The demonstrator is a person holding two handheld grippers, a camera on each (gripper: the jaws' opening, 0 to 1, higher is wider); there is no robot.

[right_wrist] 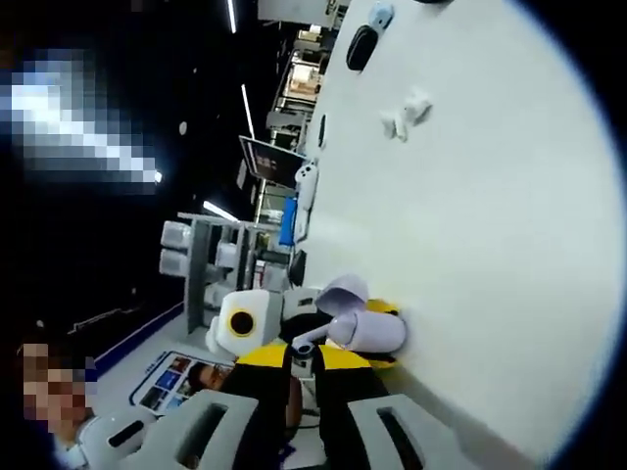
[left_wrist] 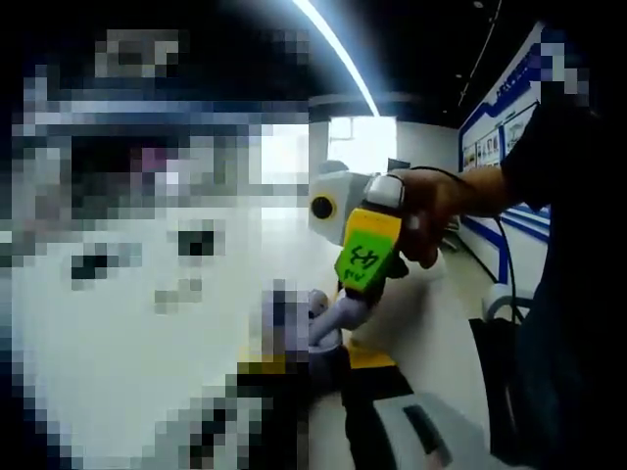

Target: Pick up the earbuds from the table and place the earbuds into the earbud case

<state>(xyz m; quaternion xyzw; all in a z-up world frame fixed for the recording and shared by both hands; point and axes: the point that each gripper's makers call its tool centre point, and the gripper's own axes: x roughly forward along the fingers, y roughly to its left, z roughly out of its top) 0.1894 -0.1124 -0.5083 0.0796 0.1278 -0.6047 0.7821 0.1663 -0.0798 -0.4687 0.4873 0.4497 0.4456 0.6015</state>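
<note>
Two hand-held grippers at the near edge of a white counter [right_wrist: 490, 255], seen before any pickup. In the right gripper view the earbuds [right_wrist: 407, 116] lay on the bare counter as two small white pieces just beside each other, well apart from both tools and not yet touched. Beyond them, at the counter's far end, sat a dark oval object [right_wrist: 361, 46] and a pale rounded object [right_wrist: 380, 15]; whether either was the earbud case could not be told. The left gripper [right_wrist: 323, 308] entered this view from the left, and pale lavender fingers [right_wrist: 377, 331] crowded together at the counter's edge. It was not clear which tool each belonged to, so it could not be told whether either pair was parted or closed; nothing appeared to be held. In the left gripper view, largely hidden by mosaic, a person's hand [left_wrist: 431, 211] held the right gripper [left_wrist: 341, 311] by its green-and-yellow body. By judgement, the earbuds would be very light, rigid and smooth, likely to skid or flip if nudged from one side. Each would best be taken singly across its rounded body, with the fingers brought straight down and closed gently. The seating in the case would probably demand fairly exact alignment, so a light grip near the middle would be preferable.
</note>
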